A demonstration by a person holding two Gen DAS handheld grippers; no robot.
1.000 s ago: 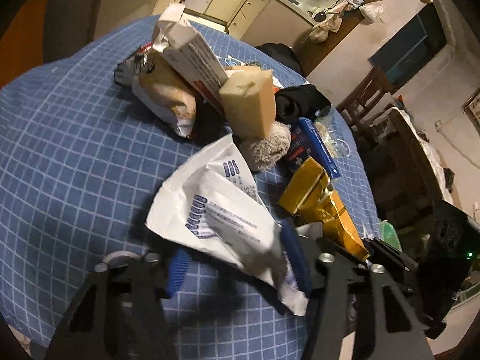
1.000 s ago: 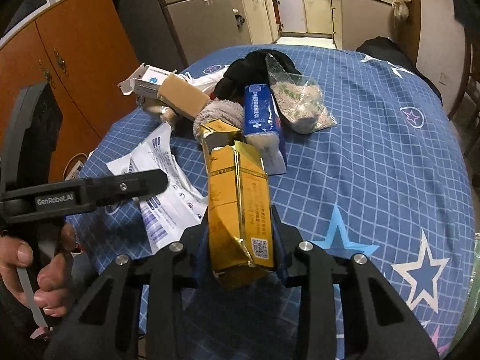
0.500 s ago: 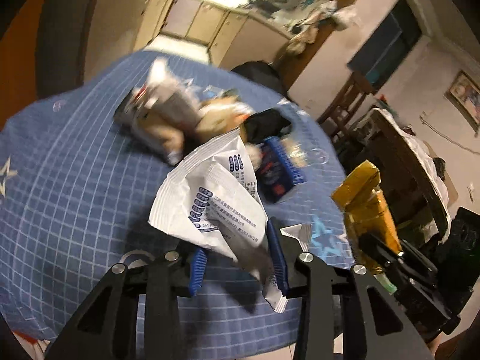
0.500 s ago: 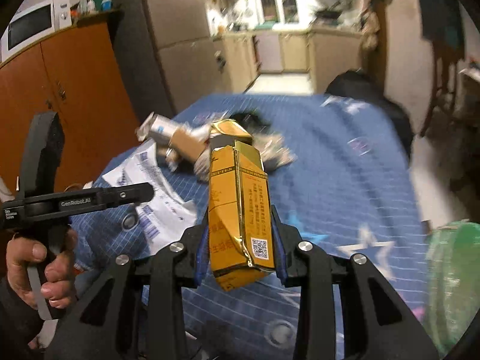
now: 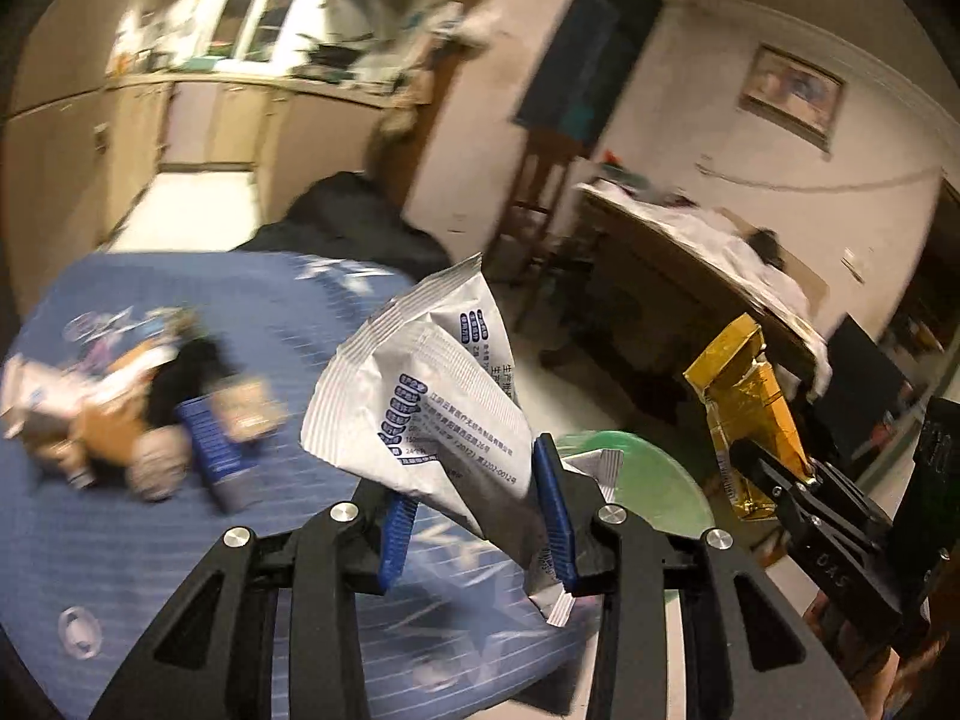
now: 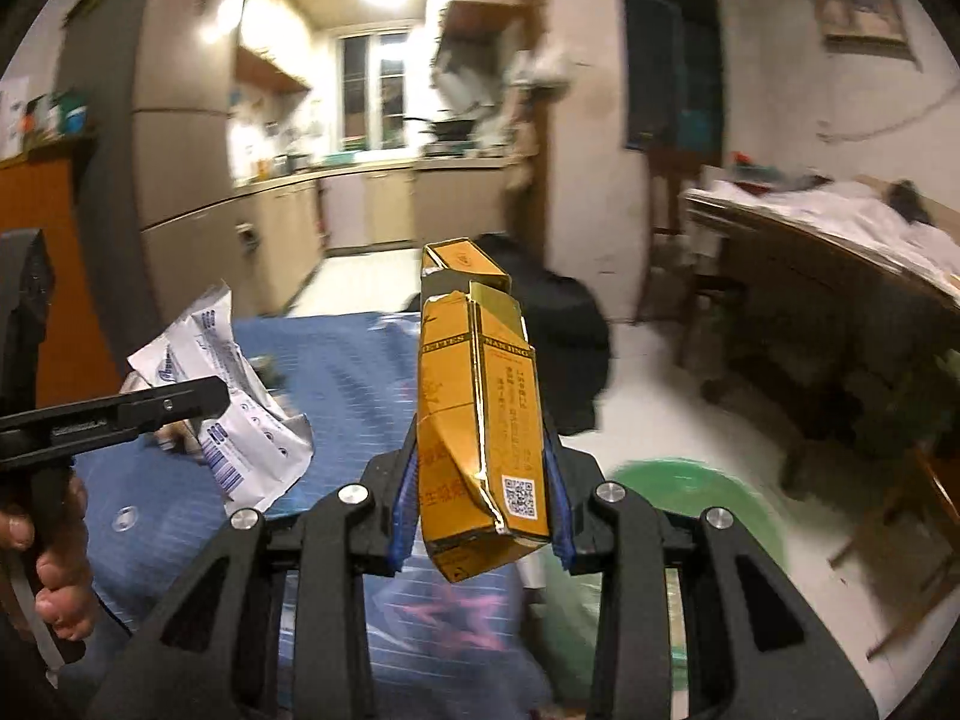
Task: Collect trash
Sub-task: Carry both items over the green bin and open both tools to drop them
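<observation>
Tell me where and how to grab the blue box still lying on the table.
The blue box lies flat on the blue tablecloth, its long axis running toward the camera, beside the trash pile. Probably best to grip across its narrow width near the end nearest the camera, coming from above. That end looks free of the pile, though blur hides detail. Both grippers are full now: left gripper holds the white pouch.

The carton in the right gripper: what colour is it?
Gold-yellow carton with shiny gold edges; clearest in the right wrist view.
</observation>
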